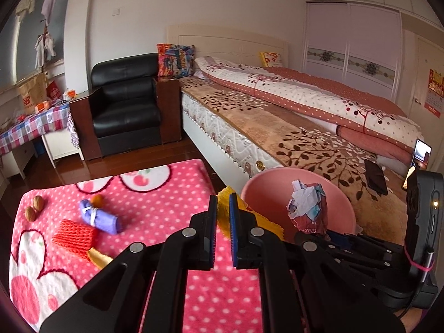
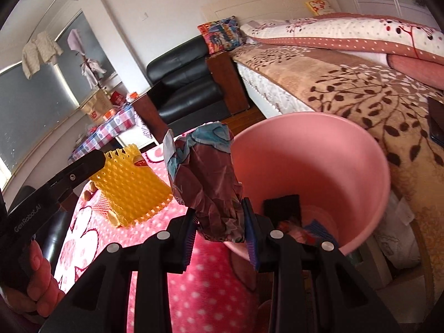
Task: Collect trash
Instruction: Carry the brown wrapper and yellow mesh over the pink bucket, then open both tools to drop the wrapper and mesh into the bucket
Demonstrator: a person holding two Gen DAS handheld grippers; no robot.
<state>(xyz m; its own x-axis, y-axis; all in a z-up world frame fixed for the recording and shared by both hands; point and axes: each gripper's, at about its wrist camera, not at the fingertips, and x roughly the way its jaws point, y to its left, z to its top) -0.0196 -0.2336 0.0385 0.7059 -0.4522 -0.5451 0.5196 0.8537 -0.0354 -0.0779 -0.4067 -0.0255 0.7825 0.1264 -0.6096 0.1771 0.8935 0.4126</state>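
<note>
My left gripper (image 1: 222, 204) is shut on a yellow foam fruit net (image 1: 244, 216), held above the pink dotted blanket (image 1: 155, 199); the net also shows in the right wrist view (image 2: 130, 186). My right gripper (image 2: 219, 213) is shut on a crumpled red-and-blue paper wrapper (image 2: 211, 177), held at the rim of the pink bin (image 2: 319, 172). The wrapper (image 1: 308, 208) and bin (image 1: 266, 191) also show in the left wrist view. The bin holds a black piece (image 2: 283, 208) and other scraps.
On the blanket lie a red foam net (image 1: 75, 237), a purple rolled packet (image 1: 101, 216), two walnuts (image 1: 34, 208) and a yellow scrap (image 1: 98, 258). The bed (image 1: 277, 127) with a black phone (image 1: 376, 176) stands right. A black armchair (image 1: 125, 105) stands behind.
</note>
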